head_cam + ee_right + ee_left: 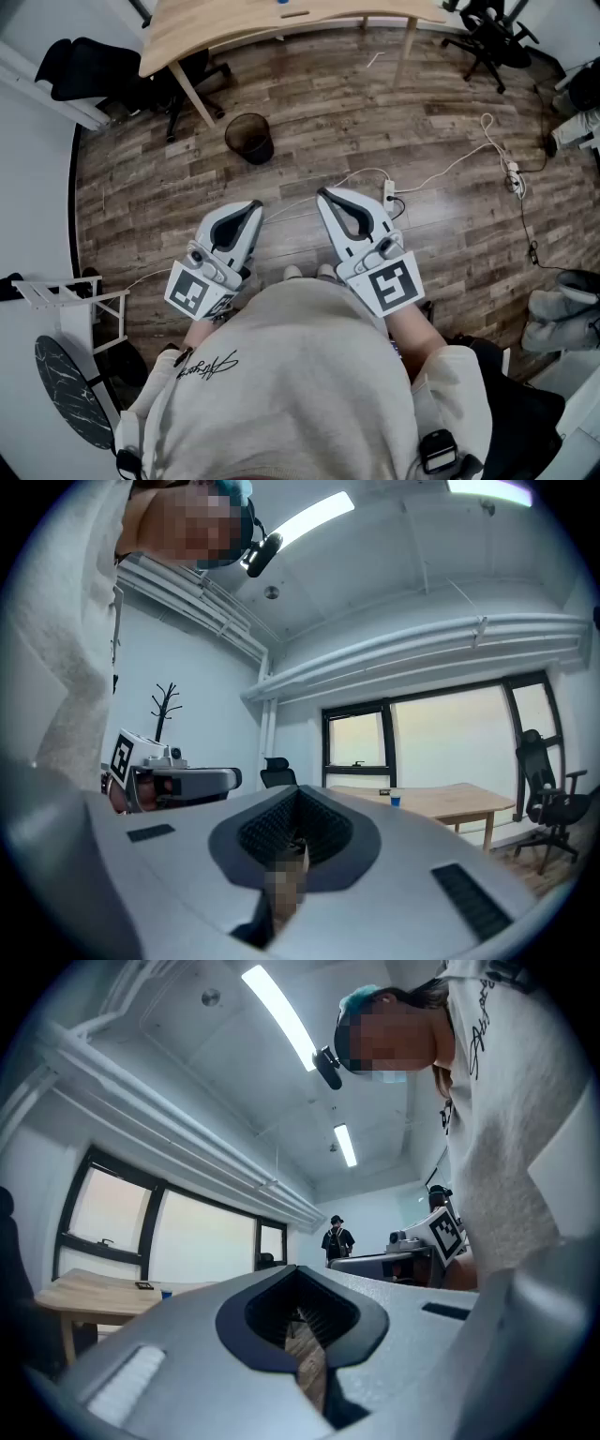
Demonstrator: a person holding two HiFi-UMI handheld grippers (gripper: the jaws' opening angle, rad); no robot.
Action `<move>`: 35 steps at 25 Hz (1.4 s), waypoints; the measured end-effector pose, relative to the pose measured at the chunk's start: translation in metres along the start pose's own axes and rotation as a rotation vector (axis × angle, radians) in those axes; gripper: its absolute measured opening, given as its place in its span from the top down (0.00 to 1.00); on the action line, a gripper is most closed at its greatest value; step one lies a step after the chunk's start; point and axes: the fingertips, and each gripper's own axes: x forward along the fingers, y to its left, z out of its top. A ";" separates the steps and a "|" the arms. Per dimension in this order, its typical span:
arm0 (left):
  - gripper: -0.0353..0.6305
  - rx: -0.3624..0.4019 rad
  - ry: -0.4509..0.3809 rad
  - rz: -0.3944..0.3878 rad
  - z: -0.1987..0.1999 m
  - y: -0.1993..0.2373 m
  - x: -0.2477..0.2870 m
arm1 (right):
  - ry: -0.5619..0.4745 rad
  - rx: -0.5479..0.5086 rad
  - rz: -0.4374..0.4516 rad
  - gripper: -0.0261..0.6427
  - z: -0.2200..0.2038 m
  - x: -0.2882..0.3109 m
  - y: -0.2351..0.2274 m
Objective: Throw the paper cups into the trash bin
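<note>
Bright ceiling strip light; sheen on floor; fisheye-warped, dark-cornered edges

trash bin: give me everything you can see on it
The trash bin is small, round and dark, mesh-like by its look, with an open top. It stands upright on the wood-plank floor, in front of the desk and beside its slanted leg, apart from it. Its inside is too dark to tell contents. Only the floor touches it.
</note>
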 end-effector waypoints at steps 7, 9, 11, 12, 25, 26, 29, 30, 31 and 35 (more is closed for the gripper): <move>0.94 0.004 0.010 -0.001 -0.004 0.003 0.011 | 0.024 -0.066 0.023 0.95 0.003 0.000 -0.017; 0.94 0.008 0.010 0.000 -0.004 0.002 0.015 | 0.024 -0.073 0.030 0.95 0.002 -0.002 -0.022; 0.94 0.016 0.009 0.003 -0.003 0.003 0.020 | 0.025 -0.076 0.037 0.95 0.000 -0.001 -0.025; 0.94 0.021 0.010 0.004 -0.003 0.004 0.023 | 0.023 -0.071 0.039 0.95 0.000 -0.001 -0.027; 0.94 -0.002 0.035 0.039 -0.023 -0.002 0.048 | 0.012 0.043 0.038 0.95 -0.021 -0.015 -0.058; 0.94 -0.007 0.033 0.040 -0.024 0.000 0.050 | 0.003 0.052 0.026 0.95 -0.021 -0.012 -0.062; 0.94 0.004 0.025 0.030 -0.025 0.010 0.059 | -0.039 0.063 -0.033 0.95 -0.018 0.003 -0.078; 0.94 0.009 0.023 0.025 -0.026 0.012 0.061 | -0.046 0.069 -0.050 0.95 -0.018 0.007 -0.084; 0.94 0.013 0.023 0.021 -0.027 0.016 0.063 | -0.045 0.073 -0.064 0.95 -0.018 0.012 -0.089; 0.94 0.005 0.021 0.022 -0.029 0.040 0.076 | -0.027 0.055 -0.096 0.95 -0.019 0.033 -0.111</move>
